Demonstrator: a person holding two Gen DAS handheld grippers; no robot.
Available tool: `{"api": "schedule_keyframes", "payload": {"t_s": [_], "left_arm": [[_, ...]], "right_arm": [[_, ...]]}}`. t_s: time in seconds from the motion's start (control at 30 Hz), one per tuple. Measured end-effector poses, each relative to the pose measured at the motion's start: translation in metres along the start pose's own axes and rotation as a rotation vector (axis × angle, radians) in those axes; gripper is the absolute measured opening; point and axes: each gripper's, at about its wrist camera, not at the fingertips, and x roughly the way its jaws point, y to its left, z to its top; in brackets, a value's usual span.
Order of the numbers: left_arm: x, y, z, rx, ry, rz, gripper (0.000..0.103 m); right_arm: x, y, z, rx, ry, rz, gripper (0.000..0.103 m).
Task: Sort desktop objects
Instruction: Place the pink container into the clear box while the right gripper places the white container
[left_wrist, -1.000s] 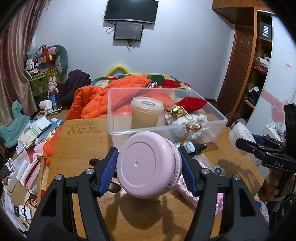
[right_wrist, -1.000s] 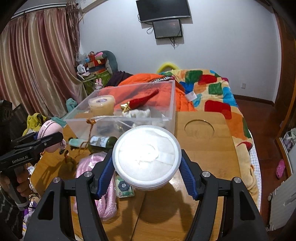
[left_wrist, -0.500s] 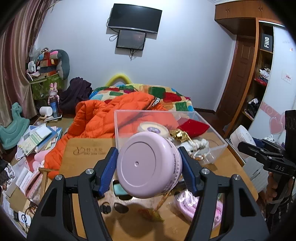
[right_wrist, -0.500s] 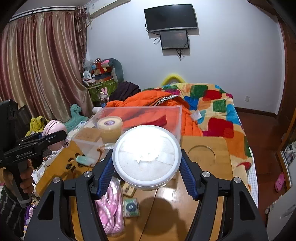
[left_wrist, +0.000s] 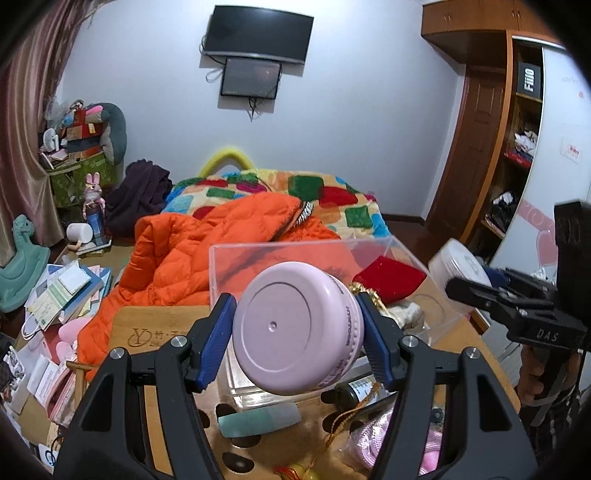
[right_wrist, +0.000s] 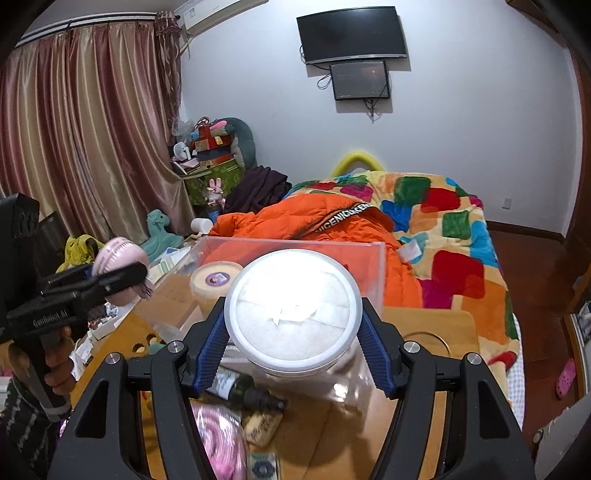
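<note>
My left gripper (left_wrist: 297, 338) is shut on a pink round jar (left_wrist: 295, 328), held above the table in front of the clear plastic box (left_wrist: 258, 251). My right gripper (right_wrist: 293, 347) is shut on a white round tub (right_wrist: 293, 308), also raised near the box (right_wrist: 295, 245). The box holds a beige lidded cup (right_wrist: 216, 282) and a red pouch (left_wrist: 388, 277). Each gripper shows in the other's view: the right one at the right edge (left_wrist: 480, 291), the left one at the left edge (right_wrist: 122, 273).
On the wooden table (right_wrist: 436, 325) lie a dark bottle (right_wrist: 243, 391), a pink coiled cord (right_wrist: 218, 439), a teal tube (left_wrist: 258, 421) and a gold tassel (left_wrist: 347, 417). An orange jacket (left_wrist: 207, 251) and a bed lie behind. Papers litter the floor at left (left_wrist: 62, 291).
Both grippers have risen and tilted up with their loads; the box and table now sit lower in both views.
</note>
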Motion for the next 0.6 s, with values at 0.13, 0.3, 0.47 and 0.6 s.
{"api": "schedule_keyframes", "payload": {"t_s": [0.13, 0.3, 0.47, 0.6], "left_arm": [[0.015, 0.000, -0.004, 0.000, 0.046, -0.011, 0.064], [0.028, -0.005, -0.007, 0.027, 0.073, -0.007, 0.064], [0.040, -0.006, -0.006, 0.025, 0.097, -0.018, 0.063], [0.046, -0.003, -0.005, 0.020, 0.107, -0.011, 0.063]], "right_arm": [[0.018, 0.004, 0.003, -0.017, 0.023, 0.019, 0.062], [0.035, 0.009, 0.000, -0.041, 0.057, 0.035, 0.062], [0.047, 0.010, -0.004, -0.053, 0.086, 0.046, 0.062], [0.057, 0.009, -0.005, -0.059, 0.111, 0.049, 0.062]]}}
